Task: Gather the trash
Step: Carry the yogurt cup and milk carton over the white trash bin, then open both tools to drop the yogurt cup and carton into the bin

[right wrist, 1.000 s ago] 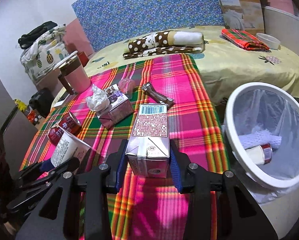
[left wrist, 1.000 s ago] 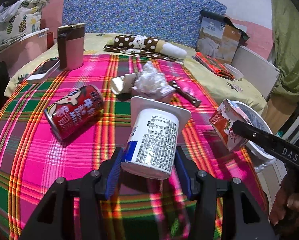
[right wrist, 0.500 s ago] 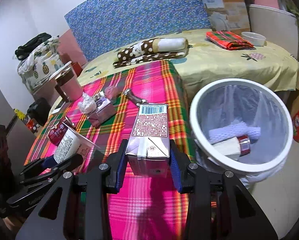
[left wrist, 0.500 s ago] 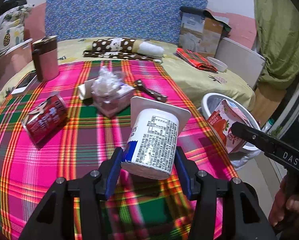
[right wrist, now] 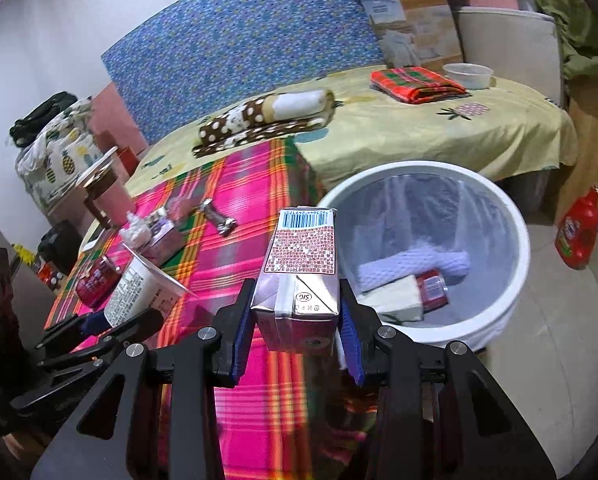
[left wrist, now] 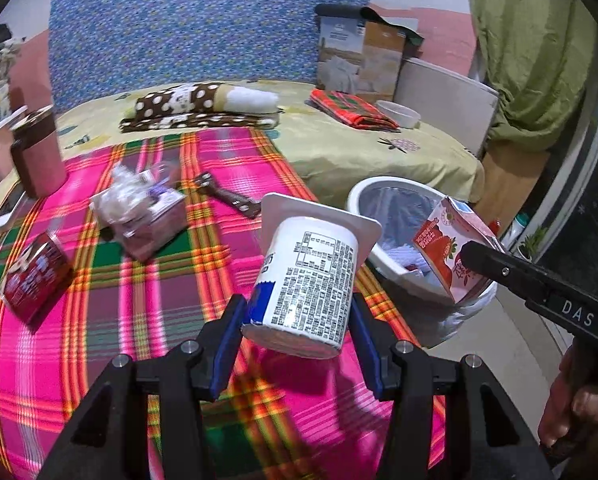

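My left gripper [left wrist: 297, 314] is shut on a white yogurt cup [left wrist: 305, 280], held tilted above the pink plaid cloth [left wrist: 147, 320]. My right gripper [right wrist: 296, 298] is shut on a small drink carton [right wrist: 301, 264], just left of the white lined bin [right wrist: 519, 248]. Inside the bin lie a foam net [right wrist: 415, 264], a red can [right wrist: 431, 286] and a white box [right wrist: 395, 300]. The left wrist view shows the carton [left wrist: 445, 248] in front of the bin [left wrist: 379, 184]. On the cloth lie a red can [left wrist: 35, 276], a purple carton with crumpled tissue [left wrist: 147, 216] and a brown wrapper [left wrist: 231, 200].
A pink tumbler [left wrist: 35, 156] and a phone [left wrist: 5, 212] are at the cloth's left edge. On the yellow sheet behind lie a polka-dot roll [left wrist: 203, 108], a folded plaid cloth [left wrist: 351, 114] and a white bowl [left wrist: 399, 114]. A red bottle [right wrist: 579, 232] stands on the floor beside the bin.
Both grippers have carried their loads to the right, toward the bin. The bin now looks larger and nearer in both views, and the things on the cloth have slid to the left.
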Tool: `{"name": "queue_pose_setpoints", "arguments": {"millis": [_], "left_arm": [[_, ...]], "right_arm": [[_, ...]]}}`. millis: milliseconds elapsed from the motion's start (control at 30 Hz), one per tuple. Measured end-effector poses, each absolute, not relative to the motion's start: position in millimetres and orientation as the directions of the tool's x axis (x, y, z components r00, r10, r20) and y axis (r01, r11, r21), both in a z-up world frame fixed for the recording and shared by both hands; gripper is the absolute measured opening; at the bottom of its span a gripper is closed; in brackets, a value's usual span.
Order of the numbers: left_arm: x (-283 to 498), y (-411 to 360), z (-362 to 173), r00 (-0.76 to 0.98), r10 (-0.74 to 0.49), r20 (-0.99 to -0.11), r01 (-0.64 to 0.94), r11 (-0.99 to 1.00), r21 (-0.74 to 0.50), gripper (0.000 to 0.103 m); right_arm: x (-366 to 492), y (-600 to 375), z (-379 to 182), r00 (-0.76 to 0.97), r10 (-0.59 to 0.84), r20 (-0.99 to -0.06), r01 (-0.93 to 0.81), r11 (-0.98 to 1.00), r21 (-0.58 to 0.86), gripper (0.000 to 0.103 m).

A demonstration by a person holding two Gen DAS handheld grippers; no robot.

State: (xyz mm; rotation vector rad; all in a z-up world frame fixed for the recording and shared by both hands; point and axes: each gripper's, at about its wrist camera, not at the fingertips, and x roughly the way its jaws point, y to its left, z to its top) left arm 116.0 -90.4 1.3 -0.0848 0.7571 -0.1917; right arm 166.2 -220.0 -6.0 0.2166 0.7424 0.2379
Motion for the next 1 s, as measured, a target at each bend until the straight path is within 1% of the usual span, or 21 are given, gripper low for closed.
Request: {"name": "queue_pose_setpoints", "arguments": {"millis": [433, 767, 1000], "left_arm": [[147, -151, 6, 0.687, -0.292, -0.666, 0.273, 0.952, -0.137, 0.054], [169, -188, -1, 0.649, -0.333, -0.684, 0.336, 0.932, -0.135, 0.054], [181, -204, -10, 0.620, -0.348, -0.704, 0.361, 0.922, -0.138, 0.054]], "right_arm": [[170, -274, -14, 0.725, 0.182, -0.664, -0.003, 0.965, 0.262, 0.041], [180, -295, -26, 0.703, 0.157, -0.693, 0.023, 0.970, 0.243, 0.041], [189, -297, -28, 0.687, 0.156, -0.710, 0.000, 0.977, 0.215, 0.041]]}}
